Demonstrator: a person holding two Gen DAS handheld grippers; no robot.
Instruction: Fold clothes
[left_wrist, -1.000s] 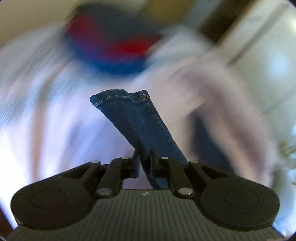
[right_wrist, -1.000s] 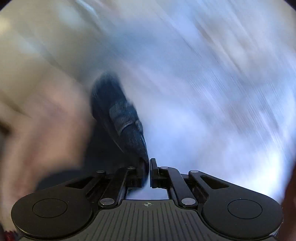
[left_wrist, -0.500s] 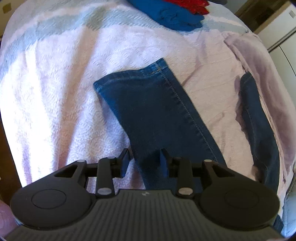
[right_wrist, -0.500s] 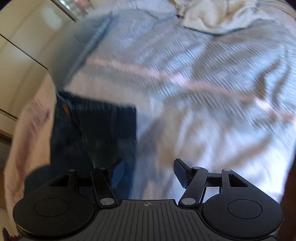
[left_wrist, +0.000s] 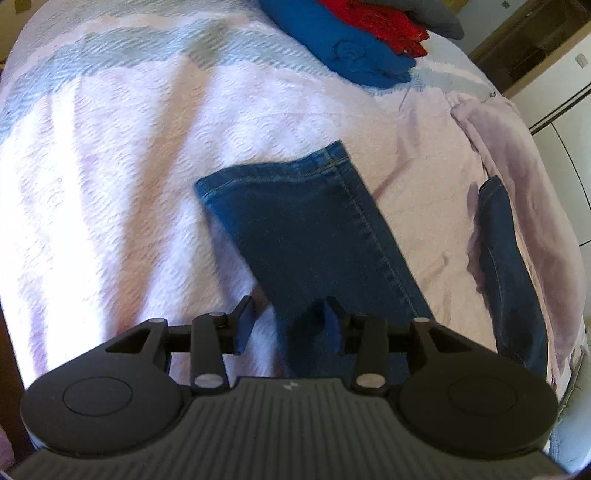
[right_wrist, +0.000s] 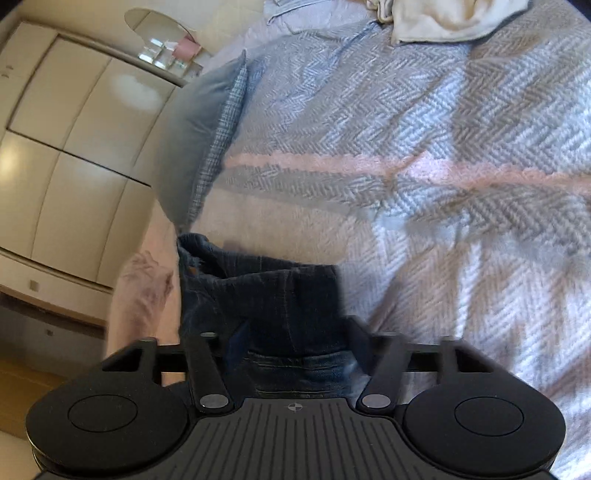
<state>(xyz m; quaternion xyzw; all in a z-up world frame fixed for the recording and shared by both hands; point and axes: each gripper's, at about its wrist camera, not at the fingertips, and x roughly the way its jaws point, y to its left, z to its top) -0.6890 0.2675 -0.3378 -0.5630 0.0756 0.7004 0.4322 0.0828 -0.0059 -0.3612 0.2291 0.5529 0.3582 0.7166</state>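
Observation:
Dark blue jeans lie flat on the bed, one leg running from its hem in the middle of the left wrist view down under my left gripper. That gripper is open above the leg, holding nothing. Another strip of the jeans shows at the bed's right edge. In the right wrist view the waist end of the jeans lies bunched near the bed's left edge. My right gripper hangs wide open just above it, empty.
The bed carries a pale herringbone blanket with a pink stripe. A folded blue garment with a red one on it sits at the far end. A blue pillow and a cream cloth lie farther off. White wardrobe doors stand left.
One second ago both grippers were shut on the jeans and swinging them. They have since opened, the right one widening further, and the jeans now rest on the bed.

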